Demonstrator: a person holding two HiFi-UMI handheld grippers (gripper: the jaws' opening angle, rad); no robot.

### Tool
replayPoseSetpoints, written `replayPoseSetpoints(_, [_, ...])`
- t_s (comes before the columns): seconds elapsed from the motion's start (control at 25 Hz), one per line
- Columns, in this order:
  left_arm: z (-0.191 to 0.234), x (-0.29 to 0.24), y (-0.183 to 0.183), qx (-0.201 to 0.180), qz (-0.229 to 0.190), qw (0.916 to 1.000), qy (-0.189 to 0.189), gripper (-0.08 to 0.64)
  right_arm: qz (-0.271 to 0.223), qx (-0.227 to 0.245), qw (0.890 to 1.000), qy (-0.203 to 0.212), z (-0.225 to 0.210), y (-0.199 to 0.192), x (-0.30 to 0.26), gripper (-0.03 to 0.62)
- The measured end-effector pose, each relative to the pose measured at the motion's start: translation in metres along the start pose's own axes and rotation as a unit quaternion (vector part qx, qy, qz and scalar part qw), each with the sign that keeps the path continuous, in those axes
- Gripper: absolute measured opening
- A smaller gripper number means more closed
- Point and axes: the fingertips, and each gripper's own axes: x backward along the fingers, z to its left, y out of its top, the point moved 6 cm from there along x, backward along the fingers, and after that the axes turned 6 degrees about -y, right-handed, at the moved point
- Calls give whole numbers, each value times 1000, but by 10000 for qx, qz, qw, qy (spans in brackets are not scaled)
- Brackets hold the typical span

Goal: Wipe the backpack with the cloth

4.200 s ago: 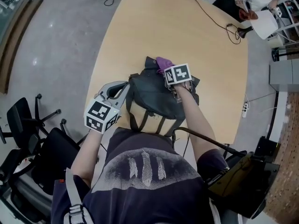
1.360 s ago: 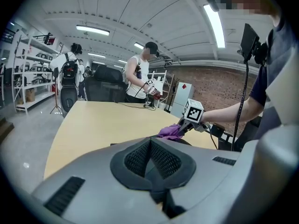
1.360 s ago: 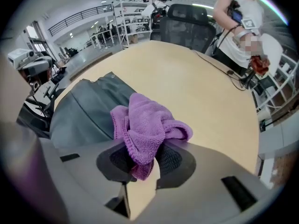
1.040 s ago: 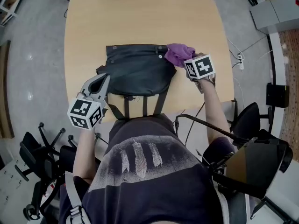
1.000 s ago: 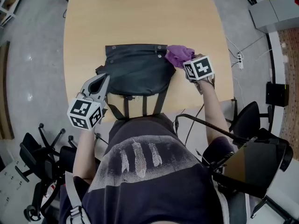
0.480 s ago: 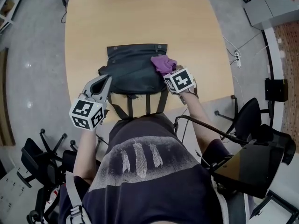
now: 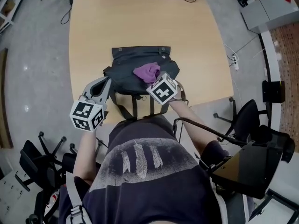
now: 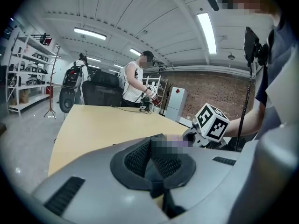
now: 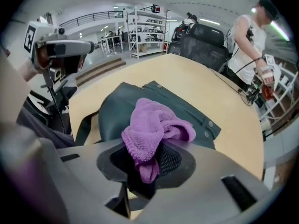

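While the right hand-held gripper grasps the purple cloth atop the backpack, the left hand-held gripper, clenched, hovers beside the backpack's left edge

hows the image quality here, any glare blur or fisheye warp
Head view: even light, sharp, no glare on the table or backpack. Left gripper view: heavy fisheye, dark round rim, ceiling lights blown out. Right gripper view: same dark rim; the cloth in the right gripper is crisp, the far shelves softer.
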Motion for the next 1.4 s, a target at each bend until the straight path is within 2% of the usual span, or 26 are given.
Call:
replayPoseSetpoints(0.2, [0, 9, 0, -27, -1, 10000, 25, 8, -156, 73, 9987, 488, 36, 19, -2, 103])
replayPoseSetpoints(0.36, [-2, 12, -3, -51, 39, 10000, -1, 8, -263, 255, 9976, 594, 53, 29, -4, 103])
replayPoseSetpoints(0.48, [0, 15, -8, -36, 47, 10000, 42, 8, -364, -34, 9929, 1131, 70, 35, -9, 103])
replayPoseSetpoints(0.56, [2, 14, -9, -77, 33, 10000, -9, 8, -595, -560, 9794, 1848, 85, 45, -10, 103])
replayPoseSetpoints(0.64, [9, 11, -9, -147, 7, 9998, -126, 8, -866, -1303, 9516, 2645, 97, 56, -11, 103])
replayPoseSetpoints(0.72, [14, 13, -13, -111, 6, 9998, -151, 8, -1055, -1880, 9231, 3183, 104, 59, -9, 103])
replayPoseSetpoints(0.76, [13, 15, -14, -84, 13, 9999, -141, 8, -1112, -2012, 9172, 3255, 103, 58, -7, 103])
replayPoseSetpoints(0.88, [4, 23, -13, -29, -26, 10000, 0, 8, -1236, -2118, 9167, 3156, 90, 51, 9, 103])
replayPoseSetpoints(0.92, [0, 27, -12, -13, -62, 10000, 71, 8, -1314, -2198, 9135, 3162, 85, 50, 17, 103])
replayPoseSetpoints(1.04, [-9, 29, -2, -96, -151, 9998, 131, 8, -1684, -2555, 8968, 3196, 64, 50, 44, 103])
replayPoseSetpoints(1.12, [-16, 25, 8, -232, -200, 9995, 114, 8, -1935, -2690, 8894, 3150, 47, 51, 58, 103])
replayPoseSetpoints(1.24, [-30, 17, 13, -294, -251, 9991, 160, 8, -2177, -2732, 8834, 3124, 28, 42, 78, 104])
replayPoseSetpoints(1.4, [-65, 10, 6, -289, -190, 9991, 234, 8, -2340, -2665, 8789, 3190, 27, 6, 106, 103])
